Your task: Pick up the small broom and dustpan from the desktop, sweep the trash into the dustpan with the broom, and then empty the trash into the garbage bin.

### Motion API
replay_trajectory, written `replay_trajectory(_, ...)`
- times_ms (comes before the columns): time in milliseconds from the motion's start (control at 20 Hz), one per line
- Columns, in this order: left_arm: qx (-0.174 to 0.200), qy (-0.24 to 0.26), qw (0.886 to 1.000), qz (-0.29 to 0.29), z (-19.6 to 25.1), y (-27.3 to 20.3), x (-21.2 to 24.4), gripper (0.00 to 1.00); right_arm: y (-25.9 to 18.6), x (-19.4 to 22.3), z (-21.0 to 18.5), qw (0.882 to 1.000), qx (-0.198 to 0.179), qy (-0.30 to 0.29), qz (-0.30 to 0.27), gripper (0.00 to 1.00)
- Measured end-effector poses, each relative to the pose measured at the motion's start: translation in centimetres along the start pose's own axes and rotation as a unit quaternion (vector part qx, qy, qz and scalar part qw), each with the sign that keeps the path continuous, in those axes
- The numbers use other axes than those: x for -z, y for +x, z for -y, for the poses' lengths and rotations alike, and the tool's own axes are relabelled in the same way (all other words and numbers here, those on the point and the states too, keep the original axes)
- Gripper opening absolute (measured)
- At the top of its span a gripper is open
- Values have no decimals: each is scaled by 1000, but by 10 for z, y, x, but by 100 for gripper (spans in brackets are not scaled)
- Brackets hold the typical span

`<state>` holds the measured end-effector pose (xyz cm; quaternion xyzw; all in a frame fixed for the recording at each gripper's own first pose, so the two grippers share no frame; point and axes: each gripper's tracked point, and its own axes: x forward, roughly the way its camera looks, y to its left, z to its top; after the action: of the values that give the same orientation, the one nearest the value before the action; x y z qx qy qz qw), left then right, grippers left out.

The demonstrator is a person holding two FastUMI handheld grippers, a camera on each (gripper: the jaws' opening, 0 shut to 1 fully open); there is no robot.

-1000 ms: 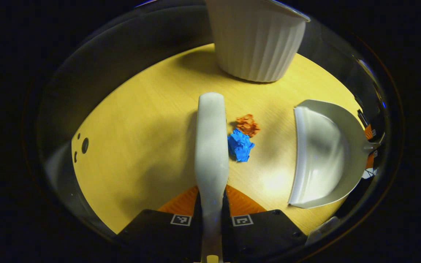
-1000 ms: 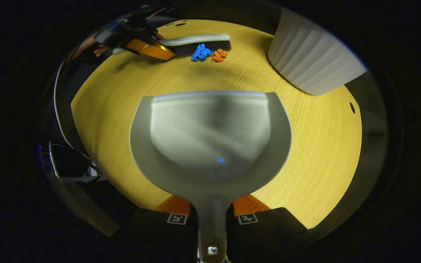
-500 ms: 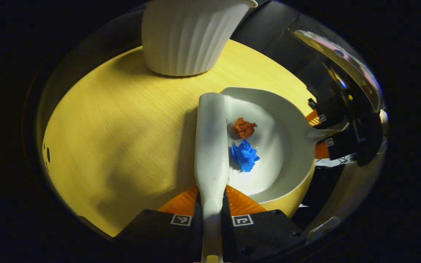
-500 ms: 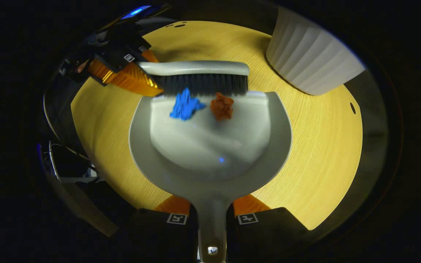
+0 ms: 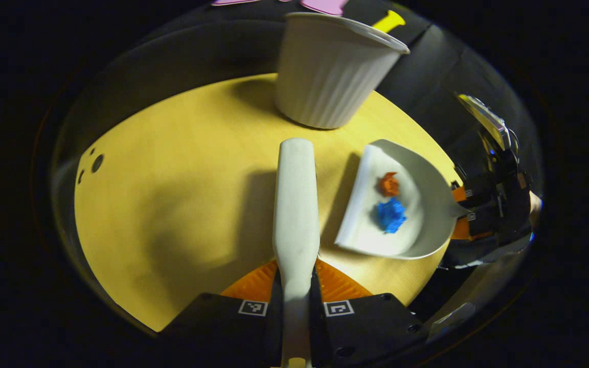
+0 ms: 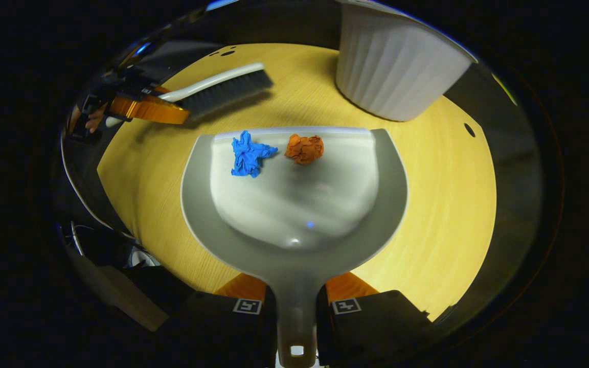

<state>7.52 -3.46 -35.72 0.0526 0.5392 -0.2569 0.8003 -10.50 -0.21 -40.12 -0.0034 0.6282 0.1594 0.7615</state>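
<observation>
A: What changed over the last half second?
B: The broom (image 6: 218, 91) has pulled back off the dustpan (image 6: 294, 225); blue wad (image 6: 247, 156) and orange wad (image 6: 304, 148) now lie inside, near its lip.

A: Grippers?
B: Left gripper (image 5: 294, 278) clamped on the broom's smooth pale handle; right gripper (image 6: 294, 296) clamped on the dustpan's handle.

A: Surroundings?
B: Glossy scoop-shaped pan over wood-grain table (image 6: 443, 204); ribbed white bin (image 6: 397, 66) beyond.
</observation>
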Motion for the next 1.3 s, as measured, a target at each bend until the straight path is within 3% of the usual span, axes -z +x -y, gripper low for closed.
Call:
replay_trajectory(100,-23,-28,999,2,-10,-7,11,25,-29,-1,23,1000,12,23,0,35)
replay_trajectory(300,-35,-49,998,-3,-27,-21,26,26,-103,-19,69,996,46,74,24,35)
replay_trajectory(700,-13,-53,998,-9,-16,-23,64,25,-218,-82,161,980,115,142,76,35)
replay_trajectory(900,-10,-53,999,-8,-22,-20,65,25,-236,-123,190,980,122,141,70,35)
replay_trajectory(1000,-13,-51,999,-10,-25,-20,64,25,-235,-140,204,982,140,118,51,39)
replay_trajectory(1050,-14,-50,999,-10,-27,-20,63,25,-235,-146,207,983,145,109,43,35)
replay_trajectory(1300,-14,-62,998,-11,-34,-17,65,25,-224,-183,213,985,166,51,-1,35)
